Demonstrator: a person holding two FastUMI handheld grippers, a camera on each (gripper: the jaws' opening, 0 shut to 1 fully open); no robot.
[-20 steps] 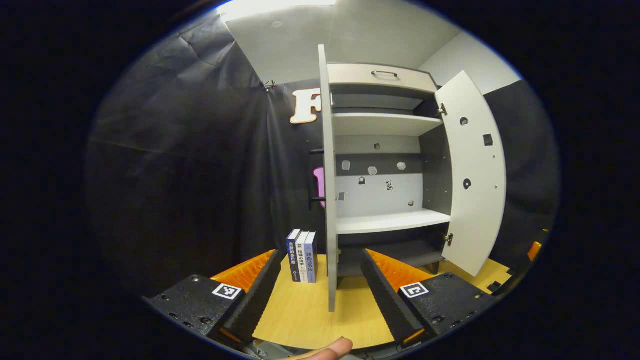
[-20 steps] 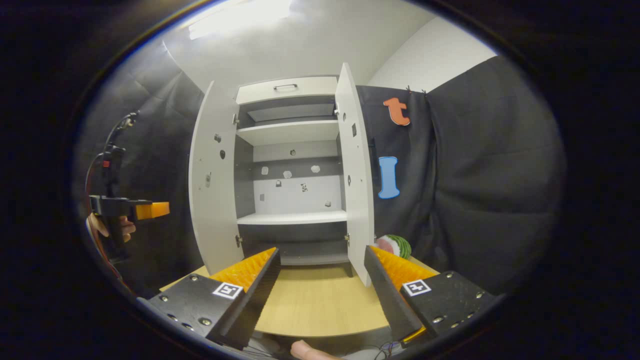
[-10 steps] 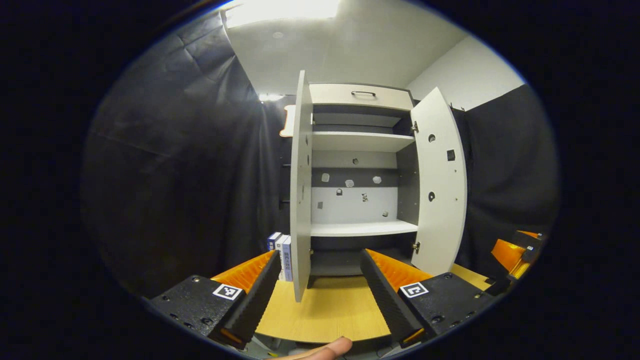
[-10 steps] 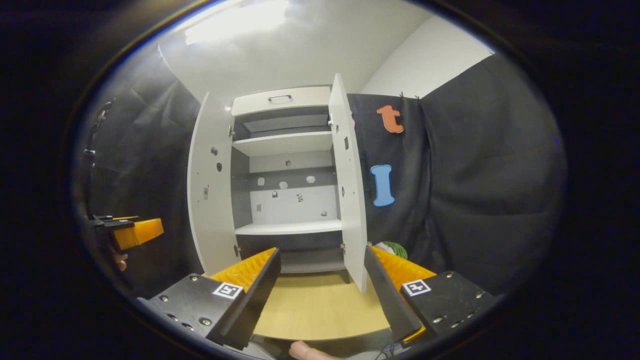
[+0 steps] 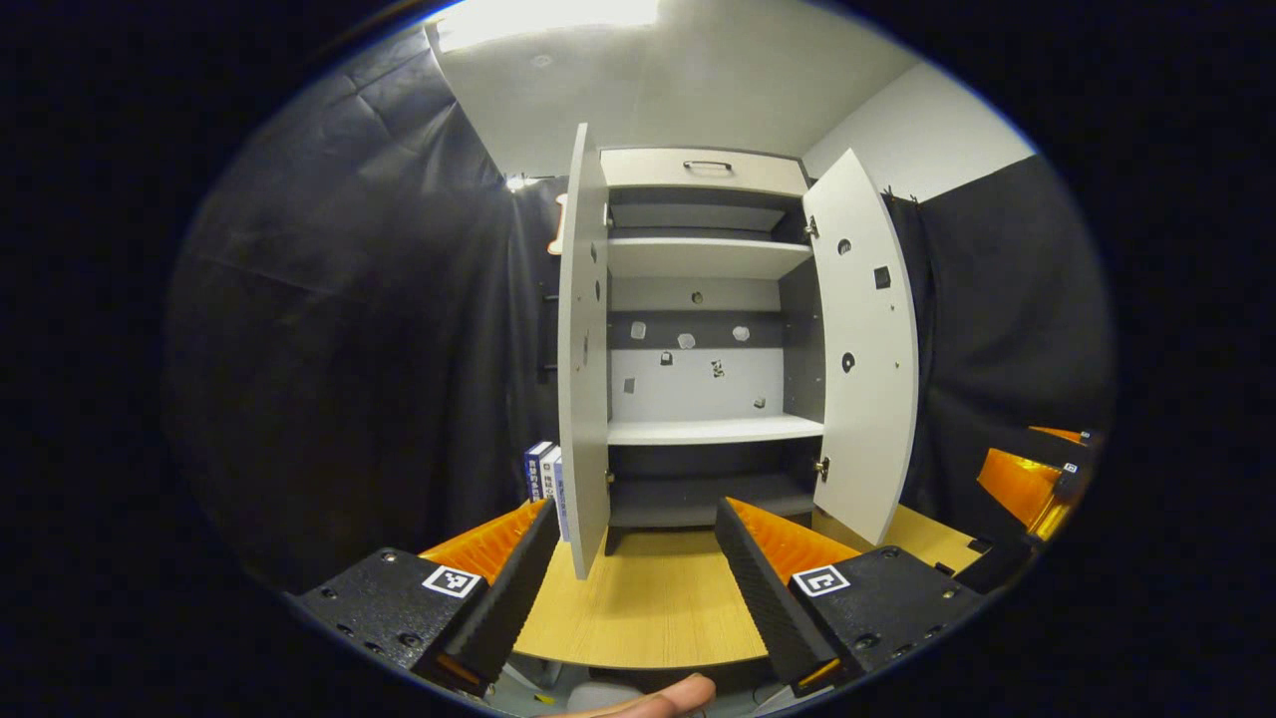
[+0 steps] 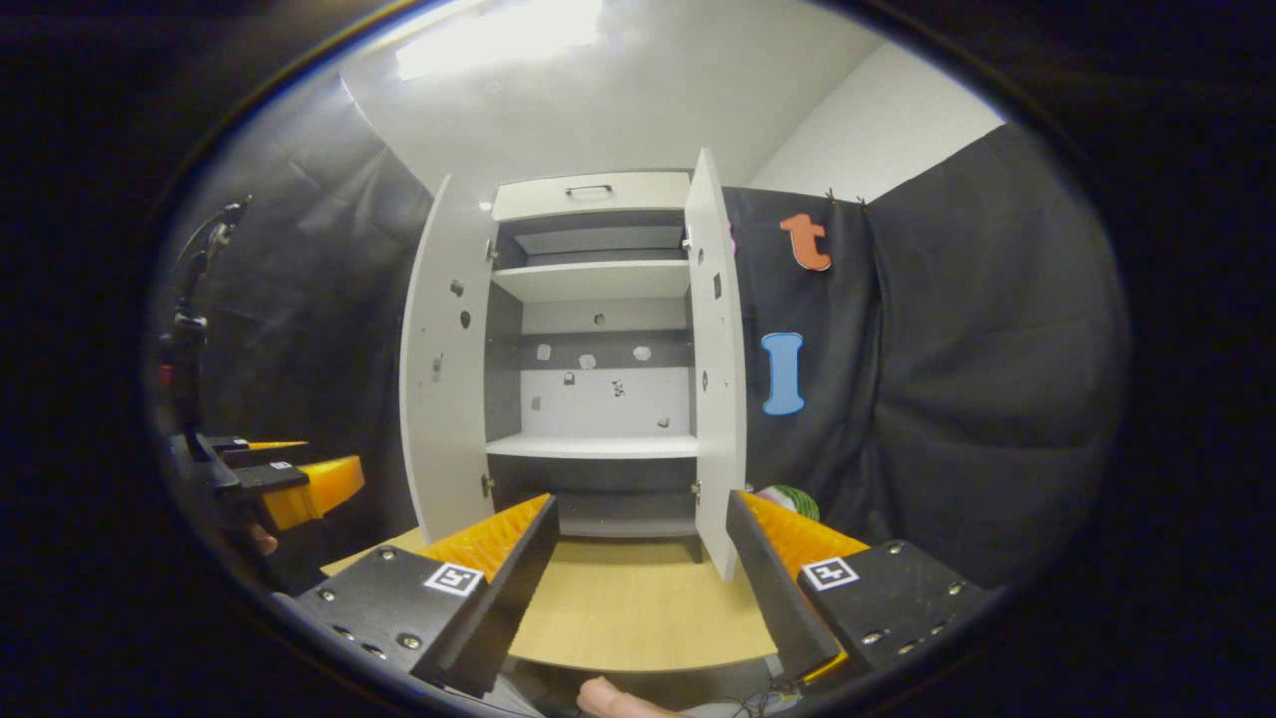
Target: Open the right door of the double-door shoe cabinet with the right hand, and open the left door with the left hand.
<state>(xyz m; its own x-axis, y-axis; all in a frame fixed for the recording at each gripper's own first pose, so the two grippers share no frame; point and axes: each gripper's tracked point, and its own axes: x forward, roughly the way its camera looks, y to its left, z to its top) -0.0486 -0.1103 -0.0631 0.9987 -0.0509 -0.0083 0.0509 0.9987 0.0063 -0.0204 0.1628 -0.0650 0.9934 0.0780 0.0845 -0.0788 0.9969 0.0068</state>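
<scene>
Both cabinet point(image 5: 704, 175) doors stand open; left gripper point(image 5: 630, 568) and right gripper point(image 6: 638, 568), jaws spread and empty, hover before it.

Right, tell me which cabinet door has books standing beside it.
The left door: a row of upright books stands on the table just outside it. Beside the right door lies a round green striped thing instead.

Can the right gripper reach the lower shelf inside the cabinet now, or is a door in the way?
Probably yes. Both the left door and the right door stand swung wide, so the lower shelf lies bare straight ahead of the right gripper, whose jaws are open and empty.
</scene>
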